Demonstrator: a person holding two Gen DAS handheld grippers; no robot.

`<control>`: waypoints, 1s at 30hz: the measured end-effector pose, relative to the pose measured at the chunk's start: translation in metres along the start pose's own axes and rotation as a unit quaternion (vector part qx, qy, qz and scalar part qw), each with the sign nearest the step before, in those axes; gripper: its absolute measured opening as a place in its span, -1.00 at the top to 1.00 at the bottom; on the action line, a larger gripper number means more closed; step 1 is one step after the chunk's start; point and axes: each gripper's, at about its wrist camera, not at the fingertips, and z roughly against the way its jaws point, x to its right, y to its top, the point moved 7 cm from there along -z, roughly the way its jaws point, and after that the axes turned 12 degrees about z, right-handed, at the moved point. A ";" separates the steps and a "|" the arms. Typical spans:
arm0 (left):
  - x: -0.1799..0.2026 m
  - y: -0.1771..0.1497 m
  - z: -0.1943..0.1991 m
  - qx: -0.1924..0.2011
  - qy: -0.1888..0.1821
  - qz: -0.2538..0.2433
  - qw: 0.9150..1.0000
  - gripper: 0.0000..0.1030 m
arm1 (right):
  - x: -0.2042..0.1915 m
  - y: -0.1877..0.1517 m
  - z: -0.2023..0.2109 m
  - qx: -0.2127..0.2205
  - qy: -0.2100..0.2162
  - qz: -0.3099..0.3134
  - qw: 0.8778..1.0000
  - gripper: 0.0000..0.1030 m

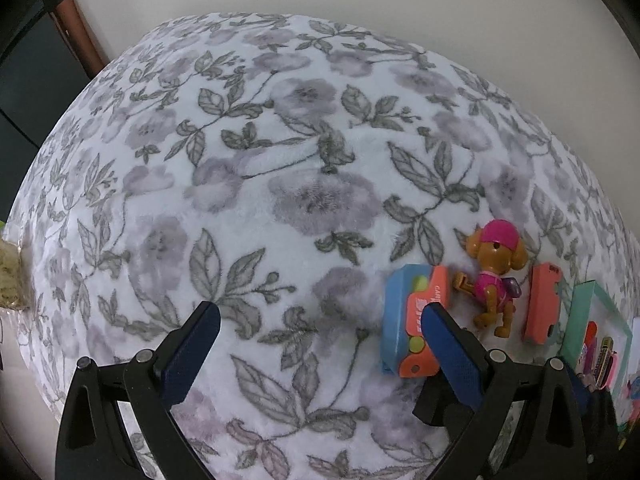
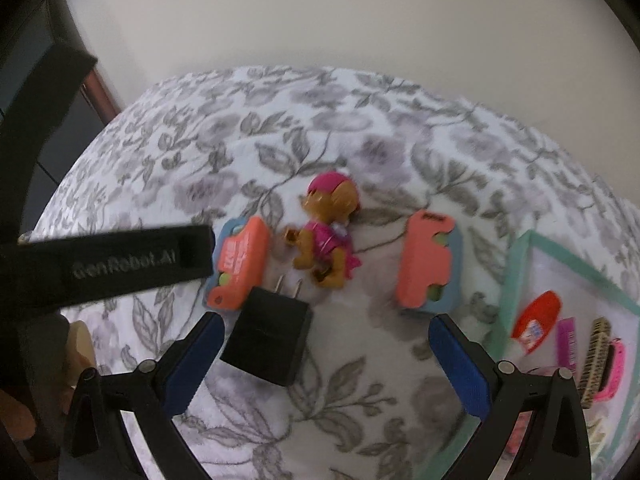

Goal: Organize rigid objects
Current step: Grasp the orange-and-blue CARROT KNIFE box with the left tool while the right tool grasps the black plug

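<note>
A black plug adapter [image 2: 268,336] lies on the floral blanket [image 2: 360,380], prongs pointing away, between the fingers of my right gripper [image 2: 325,320], which is open and not touching it. Beyond it are an orange and blue toy car [image 2: 240,264], a brown dog figure in pink [image 2: 324,240] and a second orange toy car [image 2: 428,264]. My left gripper [image 1: 320,310] is open over bare blanket, its right finger [image 1: 452,352] overlapping the near toy car [image 1: 412,320]. The dog figure [image 1: 494,276] and the other car [image 1: 544,304] lie to its right.
A teal-rimmed box [image 2: 516,280] at the right holds a red item [image 2: 538,320], a pink strip [image 2: 566,344] and other small things. The left gripper's black body [image 2: 120,264] reaches in from the left. A pale wall rises behind the blanket.
</note>
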 end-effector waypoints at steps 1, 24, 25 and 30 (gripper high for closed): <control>0.000 0.000 0.000 -0.001 0.001 -0.002 1.000 -0.95 | -0.003 0.000 -0.002 -0.001 0.002 0.002 1.000 -1.00; 0.041 -0.017 -0.018 -0.039 -0.051 -0.031 0.997 -0.95 | -0.001 -0.007 -0.017 -0.018 0.008 -0.006 1.000 -0.21; 0.041 -0.017 -0.019 -0.038 -0.051 -0.030 0.997 -0.94 | 0.001 -0.008 -0.017 -0.019 0.007 -0.008 1.000 -0.08; 0.046 -0.017 -0.027 -0.039 -0.048 -0.030 0.998 -0.84 | 0.007 -0.012 -0.020 -0.024 0.005 -0.020 0.999 0.07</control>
